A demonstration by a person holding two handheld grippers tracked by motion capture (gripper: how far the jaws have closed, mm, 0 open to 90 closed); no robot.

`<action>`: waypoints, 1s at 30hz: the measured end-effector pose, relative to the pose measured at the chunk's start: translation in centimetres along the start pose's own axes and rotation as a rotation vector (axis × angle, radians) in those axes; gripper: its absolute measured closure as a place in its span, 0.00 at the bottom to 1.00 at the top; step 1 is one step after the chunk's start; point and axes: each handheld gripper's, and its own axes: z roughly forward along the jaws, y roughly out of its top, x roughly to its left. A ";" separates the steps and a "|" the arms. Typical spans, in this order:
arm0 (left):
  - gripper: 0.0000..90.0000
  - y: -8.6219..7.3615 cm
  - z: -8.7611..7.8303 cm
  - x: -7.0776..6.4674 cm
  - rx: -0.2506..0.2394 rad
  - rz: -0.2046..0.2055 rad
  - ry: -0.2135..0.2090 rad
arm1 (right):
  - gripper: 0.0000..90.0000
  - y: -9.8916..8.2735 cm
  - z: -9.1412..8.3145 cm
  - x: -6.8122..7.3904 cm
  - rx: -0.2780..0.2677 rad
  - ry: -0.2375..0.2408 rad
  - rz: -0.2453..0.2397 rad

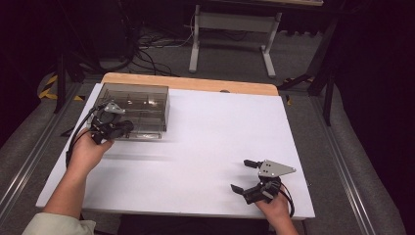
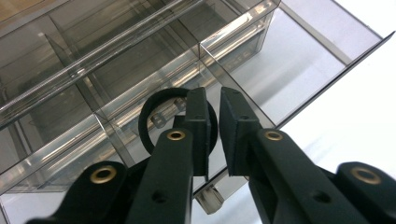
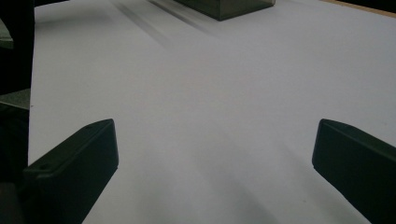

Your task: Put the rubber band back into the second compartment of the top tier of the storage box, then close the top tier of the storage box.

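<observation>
Black rubber ring (image 2: 154,122) lies at eleven o'clock, just beyond the left gripper (image 2: 214,119), whose nearly pressed-together fingers pinch nothing, inside the smoky clear plastic compartment box (image 2: 299,65); the right gripper's (image 3: 215,154) fingers are spread.

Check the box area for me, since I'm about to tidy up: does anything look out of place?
One thing: a black ring lies alone in a near compartment of the clear smoky compartment box, right behind the left hand-held gripper. The other compartments look bare, the box sits square on the white table, and nothing is spilled or broken.

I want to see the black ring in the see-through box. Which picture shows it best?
The left gripper view: the black ring lies in a compartment of the clear box, behind the left tongs. The high view shows the box too small for it; the right gripper view catches a box corner.
</observation>
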 end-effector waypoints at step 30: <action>0.99 -1.4 -4.6 0.2 -0.046 0.134 -0.105 | 0.01 0.0 0.0 -0.1 -0.001 -0.004 0.009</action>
